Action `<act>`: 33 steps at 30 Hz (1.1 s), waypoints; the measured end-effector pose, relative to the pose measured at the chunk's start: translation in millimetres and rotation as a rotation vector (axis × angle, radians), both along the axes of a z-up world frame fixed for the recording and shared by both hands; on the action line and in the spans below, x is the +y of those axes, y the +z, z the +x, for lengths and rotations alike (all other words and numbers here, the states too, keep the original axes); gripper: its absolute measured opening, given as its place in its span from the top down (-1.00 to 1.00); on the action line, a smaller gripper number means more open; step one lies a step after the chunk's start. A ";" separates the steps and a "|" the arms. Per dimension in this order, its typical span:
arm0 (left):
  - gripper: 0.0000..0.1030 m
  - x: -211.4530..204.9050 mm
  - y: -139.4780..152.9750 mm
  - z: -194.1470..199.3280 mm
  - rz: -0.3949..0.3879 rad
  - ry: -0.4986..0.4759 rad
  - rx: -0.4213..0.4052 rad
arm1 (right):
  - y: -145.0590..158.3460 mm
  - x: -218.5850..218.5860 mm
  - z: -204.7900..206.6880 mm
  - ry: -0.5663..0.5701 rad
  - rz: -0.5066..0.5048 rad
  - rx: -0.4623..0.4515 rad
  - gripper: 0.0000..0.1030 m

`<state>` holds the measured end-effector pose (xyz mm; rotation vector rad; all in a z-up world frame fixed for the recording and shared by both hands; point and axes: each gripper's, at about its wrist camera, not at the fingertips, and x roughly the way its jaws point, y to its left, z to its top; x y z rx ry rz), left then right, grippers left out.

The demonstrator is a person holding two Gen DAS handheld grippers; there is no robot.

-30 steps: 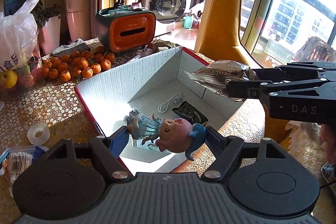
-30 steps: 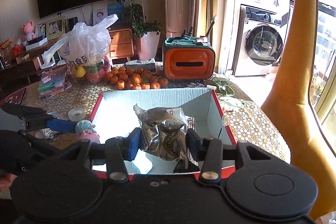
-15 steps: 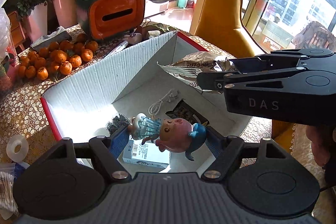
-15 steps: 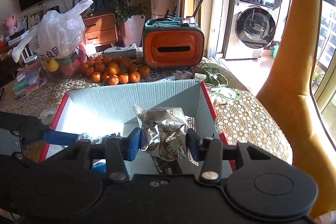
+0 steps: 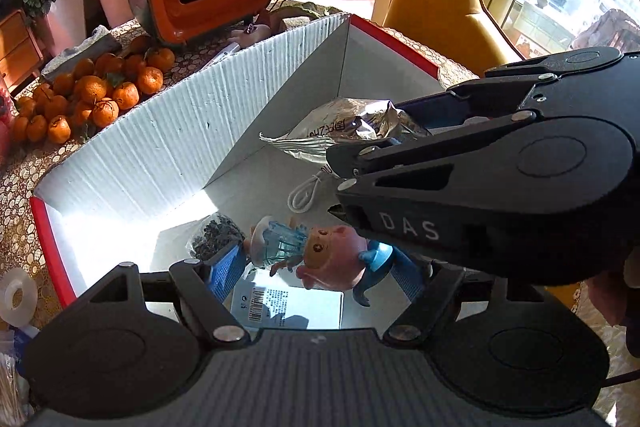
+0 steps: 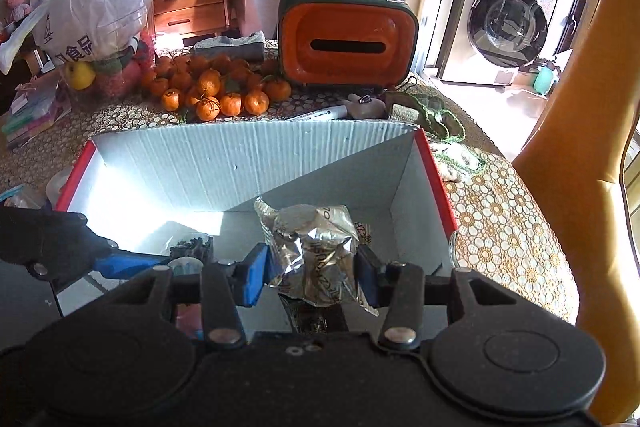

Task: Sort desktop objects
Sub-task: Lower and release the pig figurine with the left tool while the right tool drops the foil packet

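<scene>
The left gripper's blue-padded fingers are clamped on a small pig figurine, gripping it across its length, while the right gripper's fingers are pressed in on a crumpled foil snack bag. Both loads hang over the open red-edged cardboard box, inside its walls and above the floor.

Directly below the left fingers lies a white carton with a barcode; just ahead of them sit a clear bag of dark bits and a coiled white cable. The right gripper crosses close over the left one, the foil bag just beyond the figurine.

The step in hand looks like the drop into the box. To do it well, I'd lower each load nearer the box floor before easing the fingers apart, and let one go at a time so the two tools don't knock. The figurine would best land on bare cardboard beside the carton.

Past the far wall, on the patterned surface, are a heap of tangerines and an orange tissue holder.
</scene>
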<state>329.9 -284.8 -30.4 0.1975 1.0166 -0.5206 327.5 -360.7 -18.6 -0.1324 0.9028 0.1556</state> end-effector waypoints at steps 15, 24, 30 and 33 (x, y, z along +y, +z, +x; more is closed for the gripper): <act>-0.52 -7.9 -24.7 22.4 0.025 0.012 0.108 | -30.7 5.1 24.1 0.015 -0.084 0.070 0.10; -0.52 -5.5 -34.3 26.7 0.021 0.035 0.182 | -30.2 8.3 26.7 0.019 -0.095 0.072 0.09; -0.52 -5.2 -37.9 28.5 0.015 0.034 0.216 | -30.8 8.5 28.4 0.015 -0.093 0.075 0.06; -0.53 -1.8 -37.4 29.1 0.005 0.058 0.216 | -30.5 7.6 28.5 0.009 -0.084 0.075 0.02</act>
